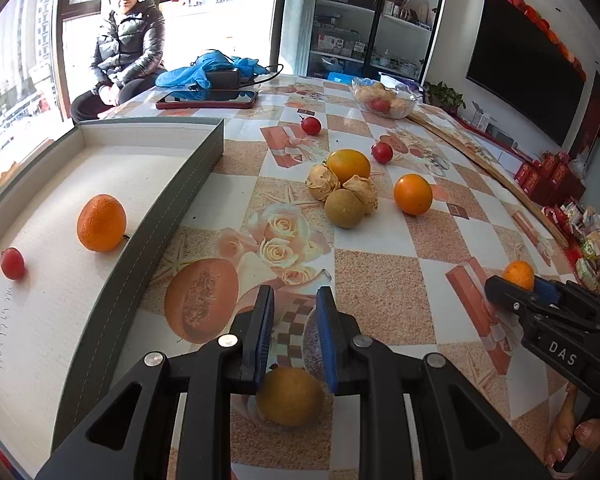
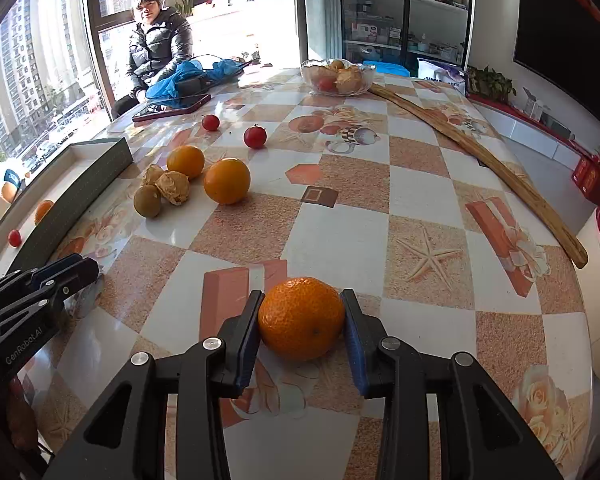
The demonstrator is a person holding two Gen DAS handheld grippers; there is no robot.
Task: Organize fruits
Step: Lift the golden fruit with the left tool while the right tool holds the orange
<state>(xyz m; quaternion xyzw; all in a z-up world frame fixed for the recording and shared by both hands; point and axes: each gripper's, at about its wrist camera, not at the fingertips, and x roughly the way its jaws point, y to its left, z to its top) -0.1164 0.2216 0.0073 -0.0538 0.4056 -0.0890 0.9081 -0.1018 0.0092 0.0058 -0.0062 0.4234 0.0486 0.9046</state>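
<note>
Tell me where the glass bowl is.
The glass bowl sits at the table's far end in the right wrist view, beside the long wooden stick.

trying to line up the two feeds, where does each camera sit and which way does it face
Left wrist: sits on the left hand-held gripper, looking forward across the table; its open fingers straddle a yellow-brown fruit, the grey tray lies to its left, and the right hand-held gripper shows at its right.
Right wrist: sits on the right hand-held gripper, facing the same way; its fingers flank a mandarin, and the left hand-held gripper shows at its left.
Shared: the fruit cluster, glass bowl, tray and seated person.
</note>
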